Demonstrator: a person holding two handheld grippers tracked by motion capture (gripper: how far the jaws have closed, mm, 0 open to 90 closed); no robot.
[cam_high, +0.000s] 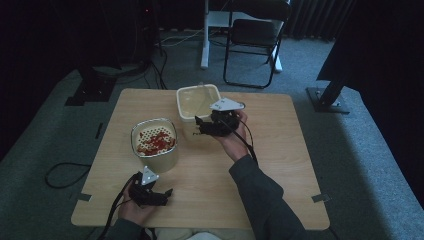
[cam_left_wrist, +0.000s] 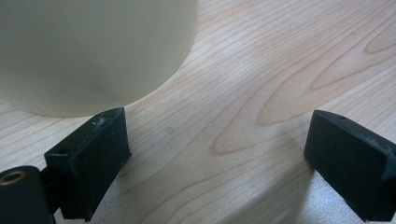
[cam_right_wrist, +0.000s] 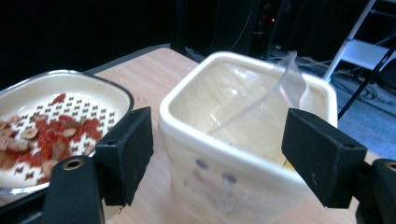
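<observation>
A cream square tub (cam_high: 197, 101) with a clear plastic bag (cam_right_wrist: 261, 100) in it stands at the back middle of the table. My right gripper (cam_high: 199, 126) is at the tub's near side, open. In the right gripper view the tub (cam_right_wrist: 243, 154) lies between and just beyond the two jaws of the right gripper (cam_right_wrist: 222, 149), apart from the pads. A cream pot (cam_high: 155, 152) with a perforated strainer holding red and brown pieces (cam_high: 156, 141) stands left of it. My left gripper (cam_high: 168, 192) rests low near the front edge, open over bare wood (cam_left_wrist: 215, 149), close to the pot's wall (cam_left_wrist: 93, 51).
The wooden table (cam_high: 280, 150) has free room on its right half. A black folding chair (cam_high: 255, 35) and a white desk leg (cam_high: 204, 35) stand beyond the table on grey carpet. Cables (cam_high: 65, 175) lie on the floor at left.
</observation>
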